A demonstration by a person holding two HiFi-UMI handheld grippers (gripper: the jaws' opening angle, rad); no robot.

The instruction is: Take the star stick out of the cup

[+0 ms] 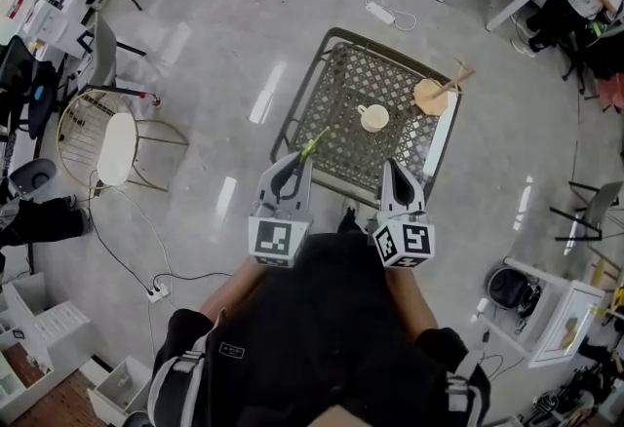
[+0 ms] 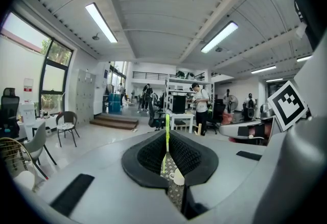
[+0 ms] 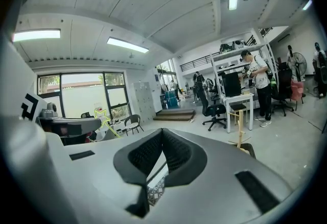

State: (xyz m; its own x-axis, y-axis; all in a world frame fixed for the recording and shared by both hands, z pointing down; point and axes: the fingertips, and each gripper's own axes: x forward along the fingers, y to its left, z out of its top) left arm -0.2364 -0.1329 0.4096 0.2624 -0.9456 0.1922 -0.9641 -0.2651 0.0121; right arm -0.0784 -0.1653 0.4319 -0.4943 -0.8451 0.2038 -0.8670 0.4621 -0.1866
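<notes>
A wide grey floor [image 1: 214, 16] fills most of the head view. The person [image 1: 322, 318], in dark clothes, is seen from above at the bottom centre of the frame. A metal table [image 1: 351, 89] with a lattice top stands in the middle of the frame, just above the two grippers. A chair [image 1: 115, 148] with a round white seat is placed at the left, well apart from the table.

The left gripper [image 1: 300, 160] is held at the lower left edge of the table. In the left gripper view its jaws are pressed onto the star stick [image 2: 166, 128], which rises as a thin yellow-green line from between the pads. In the head view the stick [image 1: 314, 142] is seen as a short green line which points from the left gripper's tips to the upper right, over the table edge. In the right gripper view its star end [image 3: 102, 115] is seen at the left of the frame.

The right gripper [image 1: 390, 164] is held beside the left one, at the lower edge of the table. In the right gripper view its jaws are brought together at the tips, and nothing is held between them.

A wooden piece [image 1: 432, 96] lies near the right edge of the table. The cup [image 1: 373, 118], pale and small, stands on the table to the lower left of it. The stick is outside the cup and apart from it.
</notes>
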